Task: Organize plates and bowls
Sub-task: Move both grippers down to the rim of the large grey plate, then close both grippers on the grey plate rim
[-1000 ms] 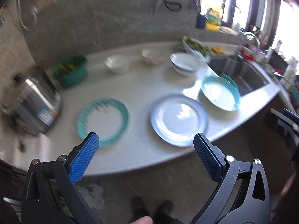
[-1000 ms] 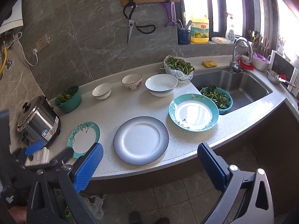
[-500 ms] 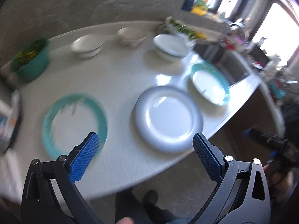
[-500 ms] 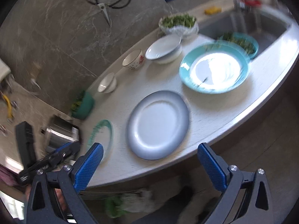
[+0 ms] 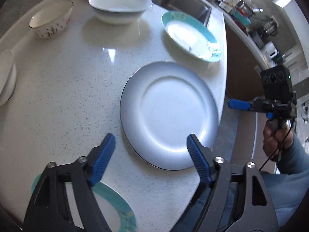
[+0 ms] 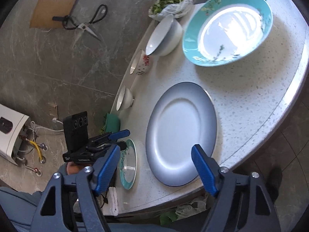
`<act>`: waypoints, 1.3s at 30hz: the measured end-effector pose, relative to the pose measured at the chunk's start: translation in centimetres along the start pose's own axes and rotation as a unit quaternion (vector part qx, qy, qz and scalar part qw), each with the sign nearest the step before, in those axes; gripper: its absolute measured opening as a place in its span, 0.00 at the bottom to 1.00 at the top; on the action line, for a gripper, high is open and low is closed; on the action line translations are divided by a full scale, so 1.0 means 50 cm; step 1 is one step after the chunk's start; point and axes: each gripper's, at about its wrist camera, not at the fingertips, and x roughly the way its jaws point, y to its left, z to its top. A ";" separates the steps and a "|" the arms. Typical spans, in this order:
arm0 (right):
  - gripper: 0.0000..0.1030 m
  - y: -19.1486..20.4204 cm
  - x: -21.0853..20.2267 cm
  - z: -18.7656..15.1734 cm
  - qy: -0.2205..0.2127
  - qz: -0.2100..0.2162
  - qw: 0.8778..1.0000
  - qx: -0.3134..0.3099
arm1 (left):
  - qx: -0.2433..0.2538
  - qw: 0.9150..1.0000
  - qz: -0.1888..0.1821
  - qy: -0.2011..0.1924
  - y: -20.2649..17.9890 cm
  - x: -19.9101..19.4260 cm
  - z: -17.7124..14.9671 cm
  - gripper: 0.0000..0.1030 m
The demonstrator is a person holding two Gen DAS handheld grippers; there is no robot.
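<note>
Left wrist view: the left claw (image 5: pixel 149 145) is seen spread wide above the counter (image 5: pixel 63 89), with nothing held between its blue fingers (image 5: pixel 103 158).
Right wrist view: the right claw (image 6: pixel 154 165) is likewise held wide apart and empty, near the counter's front edge.
Grey plate (image 5: pixel 170 114): laid flat on the counter, framed between the fingers of both claws.
Small teal-rimmed plate (image 5: pixel 114 210): placed to the grey plate's left, partly hidden by the left claw.
Deep teal plate (image 6: pixel 227 27): set beyond the grey plate, near the sink side.
Bowls: a large white bowl (image 5: pixel 119 5), a flowered bowl (image 5: pixel 51 20) and a small white bowl (image 6: pixel 124 98) are lined along the wall (image 6: pixel 58 63).
</note>
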 end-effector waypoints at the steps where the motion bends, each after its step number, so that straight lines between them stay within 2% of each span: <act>1: 0.71 -0.010 -0.001 0.006 -0.001 0.002 1.000 0.003 | -0.006 1.000 -0.001 0.001 0.013 0.008 0.006 0.61; 3: 0.68 -0.027 0.001 0.020 0.003 0.001 1.000 0.005 | -0.022 1.000 -0.005 0.002 0.025 0.014 0.002 0.56; 5: 0.68 -0.042 -0.002 0.034 0.008 0.011 1.000 0.005 | -0.022 1.000 -0.015 0.003 0.035 0.013 0.001 0.45; 8: 0.67 -0.065 0.011 0.056 0.021 0.012 1.000 0.006 | -0.019 0.999 -0.031 0.027 0.040 0.027 -0.001 0.42; 11: 0.66 -0.084 0.009 0.067 0.019 0.010 1.000 0.018 | -0.025 0.998 -0.033 0.041 0.046 0.048 0.005 0.38; 18: 0.66 -0.099 0.011 0.062 0.024 0.009 0.999 0.032 | -0.027 0.996 -0.061 0.059 0.062 0.070 0.009 0.38; 22: 0.63 -0.102 0.019 0.054 0.035 -0.007 0.998 0.043 | -0.033 0.995 -0.075 0.062 0.066 0.093 0.011 0.38; 29: 0.56 -0.117 0.033 0.043 0.047 -0.025 0.997 0.051 | -0.043 0.993 -0.094 0.061 0.072 0.102 0.017 0.38; 30: 0.52 -0.118 0.035 0.041 0.050 -0.027 0.997 0.053 | -0.043 0.992 -0.099 0.063 0.071 0.102 0.015 0.38; 34: 0.44 -0.124 0.048 0.037 0.062 -0.021 0.996 0.059 | -0.029 0.993 -0.096 0.061 0.060 0.102 0.014 0.40; 39: 0.43 -0.125 0.066 0.037 0.080 -0.006 0.994 0.067 | -0.031 0.994 -0.097 0.047 0.070 0.095 0.011 0.40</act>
